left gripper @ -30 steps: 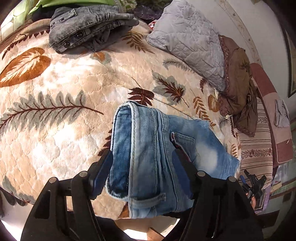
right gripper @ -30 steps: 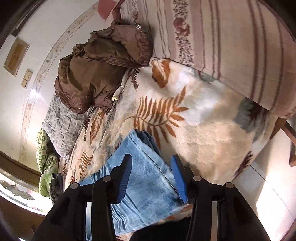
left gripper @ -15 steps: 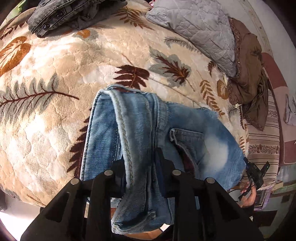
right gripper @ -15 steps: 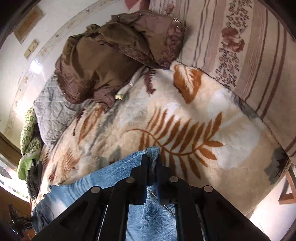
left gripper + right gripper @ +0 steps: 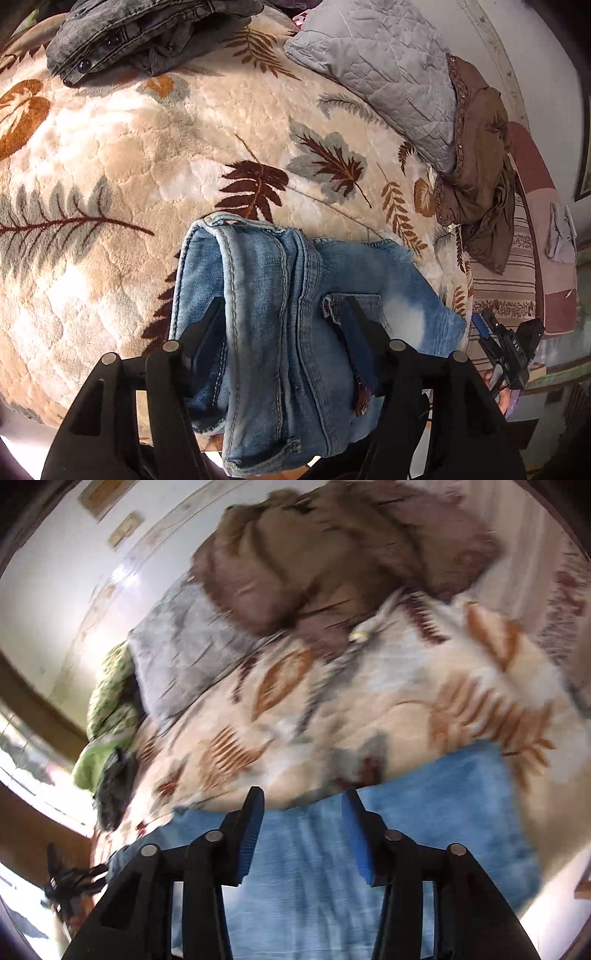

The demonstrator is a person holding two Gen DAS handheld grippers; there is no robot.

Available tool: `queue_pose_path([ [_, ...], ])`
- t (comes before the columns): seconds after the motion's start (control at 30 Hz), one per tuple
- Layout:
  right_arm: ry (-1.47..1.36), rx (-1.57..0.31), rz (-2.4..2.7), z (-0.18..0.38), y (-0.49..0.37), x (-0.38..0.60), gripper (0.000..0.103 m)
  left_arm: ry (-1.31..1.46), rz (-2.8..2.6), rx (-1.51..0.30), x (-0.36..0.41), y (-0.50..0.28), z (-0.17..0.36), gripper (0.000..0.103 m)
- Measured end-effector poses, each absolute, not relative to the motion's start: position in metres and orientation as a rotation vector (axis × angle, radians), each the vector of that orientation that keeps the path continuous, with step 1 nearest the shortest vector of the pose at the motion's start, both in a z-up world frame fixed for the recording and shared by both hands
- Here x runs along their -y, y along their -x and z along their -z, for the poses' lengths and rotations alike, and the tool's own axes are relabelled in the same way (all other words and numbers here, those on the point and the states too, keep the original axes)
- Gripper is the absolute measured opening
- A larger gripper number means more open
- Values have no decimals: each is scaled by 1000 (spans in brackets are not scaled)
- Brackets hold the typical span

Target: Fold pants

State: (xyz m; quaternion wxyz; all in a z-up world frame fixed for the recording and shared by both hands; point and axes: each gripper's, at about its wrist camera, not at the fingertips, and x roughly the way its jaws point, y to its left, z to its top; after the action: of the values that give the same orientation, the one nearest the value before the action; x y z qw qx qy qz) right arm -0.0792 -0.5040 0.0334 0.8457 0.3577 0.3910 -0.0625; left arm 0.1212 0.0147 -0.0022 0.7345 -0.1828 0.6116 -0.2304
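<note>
Both tools opening over jeans (image 5: 280, 302)

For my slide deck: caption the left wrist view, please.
Left tongs opening over folded blue jeans on a leaf-print blanket.

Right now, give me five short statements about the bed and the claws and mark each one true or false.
1. The blue jeans lie folded on the leaf-patterned blanket. True.
2. The left claw is clamped tight on the jeans. False: its jaws are opening, with denim between them.
3. A dark grey denim garment lies at the far edge of the blanket. True.
4. The grey quilted pillow lies on top of the jeans. False: it lies apart from them, beside a brown garment.
5. The right claw grips the brown garment. False: it is opening over the jeans.
</note>
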Motion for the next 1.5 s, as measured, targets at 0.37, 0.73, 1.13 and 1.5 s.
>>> queue_pose_path([
  [0.37, -368, -1112, -200, 21, -109, 328, 8, 434, 531, -1369, -16, -134, 8, 25],
  [0.73, -301, -1088, -54, 37, -117, 330, 5, 304, 459, -1398, 3, -168, 31, 18],
  [1.13, -829, -1051, -346, -19, 36, 328, 53, 592, 540, -1336, -68, -41, -21, 70],
  [1.5, -1311, -1146, -334, 54, 85, 302, 55, 911, 485, -1462, -47, -10, 33, 70],
])
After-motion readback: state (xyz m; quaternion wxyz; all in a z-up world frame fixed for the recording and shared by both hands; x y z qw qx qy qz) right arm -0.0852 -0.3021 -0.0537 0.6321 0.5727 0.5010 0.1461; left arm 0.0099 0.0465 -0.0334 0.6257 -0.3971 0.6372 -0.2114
